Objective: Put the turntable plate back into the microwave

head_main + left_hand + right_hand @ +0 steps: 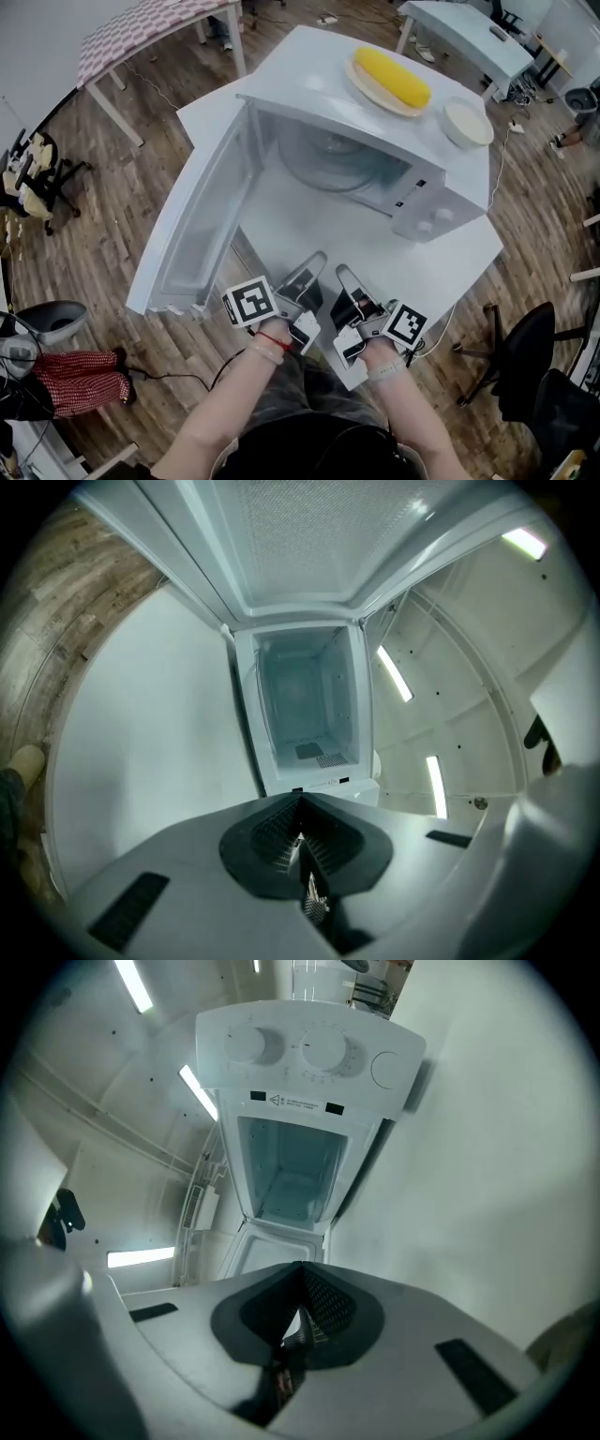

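Since the left hand-held gripper and the right hand-held gripper are both closed and empty near the desk edge, and the turntable plate seems to lie inside the open microwave already, check it sits flat before shutting the door.

Looks like an office or lab room, not a kitchen: microwave parked on a white table, plank floor, rolling office chair (cables trailing over the floor too).
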